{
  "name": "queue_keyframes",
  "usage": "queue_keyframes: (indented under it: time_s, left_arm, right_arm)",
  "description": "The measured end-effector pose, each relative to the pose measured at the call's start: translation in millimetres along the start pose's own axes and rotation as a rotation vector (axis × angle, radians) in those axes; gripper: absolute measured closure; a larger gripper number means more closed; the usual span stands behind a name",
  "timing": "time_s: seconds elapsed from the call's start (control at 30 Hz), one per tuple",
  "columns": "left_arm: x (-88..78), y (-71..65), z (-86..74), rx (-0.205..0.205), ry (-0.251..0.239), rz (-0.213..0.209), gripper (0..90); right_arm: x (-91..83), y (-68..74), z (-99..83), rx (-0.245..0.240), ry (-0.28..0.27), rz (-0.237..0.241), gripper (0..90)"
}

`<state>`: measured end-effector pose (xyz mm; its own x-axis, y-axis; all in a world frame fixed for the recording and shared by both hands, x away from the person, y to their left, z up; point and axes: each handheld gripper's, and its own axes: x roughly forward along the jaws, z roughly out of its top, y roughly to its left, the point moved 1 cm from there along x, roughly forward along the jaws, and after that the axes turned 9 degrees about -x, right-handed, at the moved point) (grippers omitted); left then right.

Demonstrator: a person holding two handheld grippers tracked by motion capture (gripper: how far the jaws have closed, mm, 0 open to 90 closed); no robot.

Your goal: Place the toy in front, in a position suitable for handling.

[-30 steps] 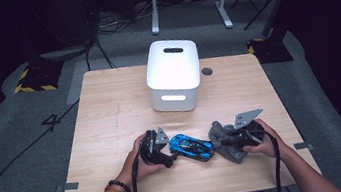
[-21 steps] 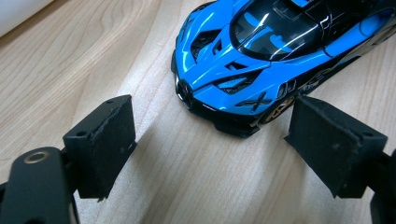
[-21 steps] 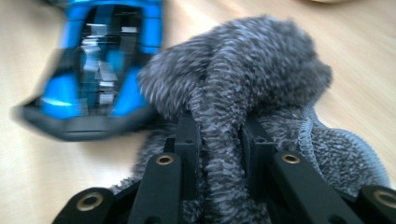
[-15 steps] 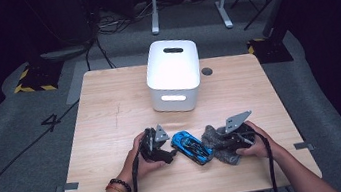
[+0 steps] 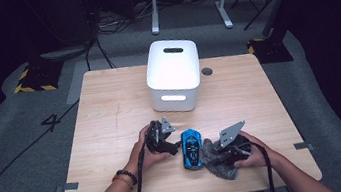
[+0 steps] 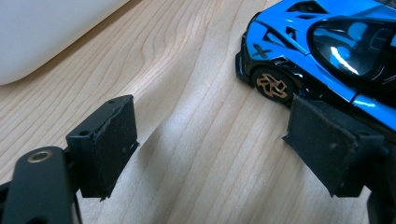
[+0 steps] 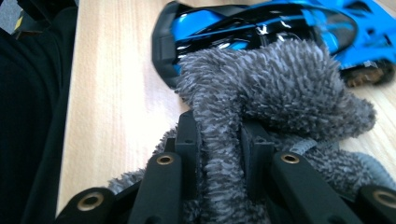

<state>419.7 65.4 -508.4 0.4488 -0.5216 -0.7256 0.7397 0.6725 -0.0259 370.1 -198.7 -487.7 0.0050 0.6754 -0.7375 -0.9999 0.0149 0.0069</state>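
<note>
A blue and black toy car [image 5: 192, 148] stands on the wooden table [image 5: 110, 109] near its front edge, nose pointing away from me. My left gripper [image 5: 174, 147] lies just left of the car. In the left gripper view its jaws [image 6: 210, 149] stand open over bare wood after closing a little, with the car [image 6: 327, 42] by the right pad. My right gripper [image 5: 213, 158] is shut on a grey fluffy cloth [image 5: 219, 167]. Its jaws have just eased slightly, but the cloth [image 7: 280, 84] stays pinched at the gripper [image 7: 219, 140] and rests against the car [image 7: 261, 23].
A white box [image 5: 174, 75] with a slot in its top stands at the middle of the table, behind the car; its side [image 6: 42, 32] shows in the left gripper view. A small dark disc [image 5: 207, 71] lies right of it. Cables trail from both grippers toward me.
My right gripper has carried the cloth left, up against the car. The car has turned from lying slantwise to pointing away from me. The left gripper has shifted slightly.
</note>
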Motion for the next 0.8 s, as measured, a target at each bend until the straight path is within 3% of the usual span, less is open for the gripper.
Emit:
queue_keyframes:
  time_s: [0.1,0.17,0.27,0.47,0.53,0.6,0.67,0.73,0.8]
  left_arm:
    - [0.6,3.1,-1.5,-0.035,-0.001,-0.029,17.7]
    - [-1.6,2.1,-1.9,-0.038,0.002,-0.050,22.6]
    - [-6.2,-3.3,-2.6,-0.022,-0.005,-0.033,24.4]
    - [-18.9,-8.6,-1.1,-0.032,-0.060,-0.098,22.5]
    - [-20.6,-11.9,-0.4,-0.034,-0.073,-0.140,20.8]
    - [-19.0,-17.9,0.5,-0.028,-0.075,-0.179,19.5]
    - [-18.1,-22.4,1.9,-0.019,-0.085,-0.175,19.2]
    - [-19.0,-21.4,2.7,-0.023,-0.092,-0.210,23.6]
    - [-18.6,-21.0,2.1,-0.032,-0.090,-0.216,24.7]
  right_arm:
    - [1.2,3.0,2.3,0.001,0.010,-0.033,68.7]
    - [-0.8,4.3,2.8,-0.019,0.038,-0.085,60.2]
    - [-7.7,4.9,1.6,-0.014,0.060,-0.150,50.5]
    - [-25.9,2.9,-6.1,0.039,0.025,-0.251,39.4]
    - [-26.5,0.9,-10.0,0.062,0.027,-0.269,41.0]
    - [-19.9,-3.9,-13.7,0.071,0.079,-0.326,50.1]
    - [-15.6,-9.2,-15.8,0.080,0.083,-0.350,59.2]
    - [-12.0,-16.8,-17.3,0.119,0.064,-0.348,65.5]
    - [-7.5,-22.2,-17.3,0.129,0.062,-0.334,67.1]
